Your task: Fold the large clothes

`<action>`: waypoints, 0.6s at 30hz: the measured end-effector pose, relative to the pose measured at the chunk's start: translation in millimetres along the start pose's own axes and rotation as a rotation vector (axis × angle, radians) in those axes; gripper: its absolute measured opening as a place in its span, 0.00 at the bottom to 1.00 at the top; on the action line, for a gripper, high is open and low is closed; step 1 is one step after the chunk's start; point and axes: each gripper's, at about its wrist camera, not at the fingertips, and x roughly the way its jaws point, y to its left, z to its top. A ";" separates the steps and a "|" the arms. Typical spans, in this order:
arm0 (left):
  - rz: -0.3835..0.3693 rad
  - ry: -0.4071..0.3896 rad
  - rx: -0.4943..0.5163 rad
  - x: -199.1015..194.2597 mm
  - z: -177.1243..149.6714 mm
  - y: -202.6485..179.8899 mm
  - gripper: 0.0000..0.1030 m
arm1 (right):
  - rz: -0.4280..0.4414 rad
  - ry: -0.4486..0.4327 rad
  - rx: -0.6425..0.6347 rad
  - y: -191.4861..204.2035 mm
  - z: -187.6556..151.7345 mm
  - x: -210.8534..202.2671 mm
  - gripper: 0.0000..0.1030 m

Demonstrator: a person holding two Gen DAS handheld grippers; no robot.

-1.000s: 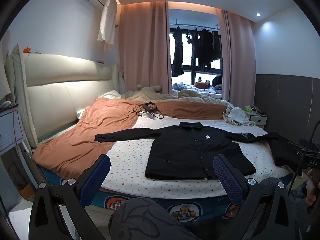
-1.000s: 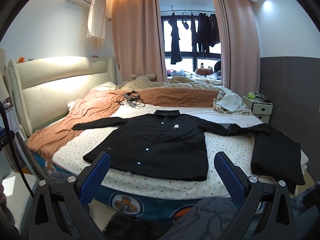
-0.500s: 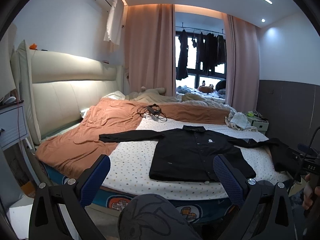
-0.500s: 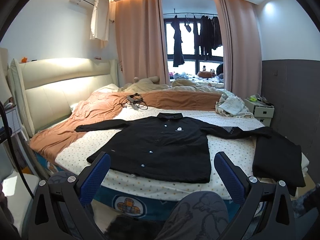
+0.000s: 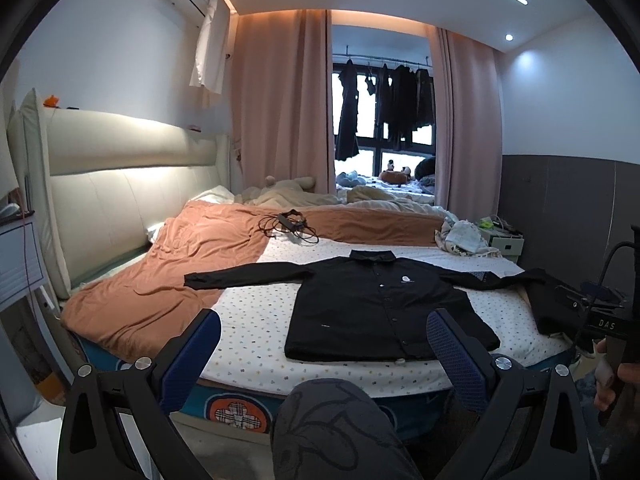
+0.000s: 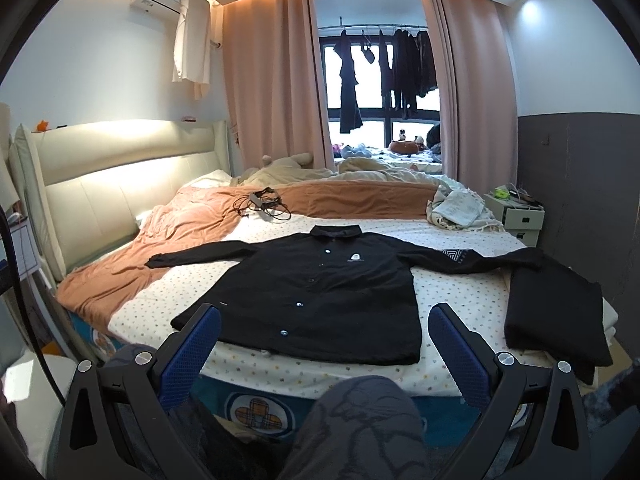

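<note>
A black long-sleeved button shirt (image 5: 384, 308) (image 6: 320, 288) lies flat and face up on the dotted sheet of the bed (image 5: 256, 320) (image 6: 460, 292), sleeves spread to both sides. My left gripper (image 5: 324, 354) is open, held short of the bed's near edge, nothing between its blue pads. My right gripper (image 6: 324, 344) is open too, just short of the shirt's hem and empty. In the left wrist view the right gripper's body and a hand (image 5: 612, 364) show at the right edge. A knee in grey patterned trousers (image 5: 332, 420) (image 6: 360, 416) sits below each gripper.
A folded black garment (image 6: 556, 304) (image 5: 560, 304) lies at the bed's right end. An orange blanket (image 5: 172, 276) (image 6: 168, 240) covers the left side, with a tangle of cables (image 5: 290, 226) (image 6: 262, 204) behind the shirt. A white nightstand (image 6: 520, 212) stands at the right; a padded headboard (image 5: 120, 196) at the left.
Both views have tilted upward and drawn back a little, so the bed and shirt sit lower in frame. The shirt has not moved and both grippers stay open.
</note>
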 end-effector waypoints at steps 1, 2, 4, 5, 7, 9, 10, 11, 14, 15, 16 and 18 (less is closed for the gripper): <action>-0.002 0.000 -0.001 0.0 0.2 0.0 1.00 | -0.001 -0.002 0.003 -0.1 -0.5 -0.4 1.00; -0.004 -0.001 -0.001 -0.9 -0.5 0.0 1.00 | -0.002 -0.003 0.007 0.7 -0.5 -0.2 1.00; 0.001 -0.004 0.003 -1.4 -1.3 0.4 1.00 | -0.004 -0.004 0.013 1.5 -0.1 1.0 1.00; 0.005 -0.003 0.005 -0.8 -1.2 0.5 1.00 | -0.008 -0.004 0.016 1.3 -0.1 1.9 1.00; 0.013 0.000 0.004 1.7 -0.4 1.0 1.00 | -0.011 0.000 0.018 1.7 -0.5 4.4 1.00; 0.017 0.003 -0.001 5.8 1.1 2.5 1.00 | -0.010 0.003 0.017 2.2 0.1 7.1 1.00; 0.018 0.006 -0.004 9.0 1.9 3.4 1.00 | -0.011 0.004 0.015 2.2 0.9 9.2 1.00; 0.018 0.007 -0.005 11.4 2.4 4.0 1.00 | -0.011 0.004 0.016 2.1 1.5 10.6 1.00; 0.037 0.008 0.005 21.5 4.5 5.5 1.00 | -0.012 0.003 0.023 2.2 5.4 17.3 1.00; 0.042 0.007 0.006 25.5 5.3 6.4 1.00 | -0.013 0.003 0.022 2.8 6.7 20.2 1.00; 0.043 0.007 0.004 29.4 6.3 7.9 1.00 | -0.018 0.002 0.016 3.5 8.3 23.8 1.00; 0.036 0.012 -0.006 36.6 8.2 11.4 1.00 | -0.029 0.003 0.005 4.8 11.5 29.9 1.00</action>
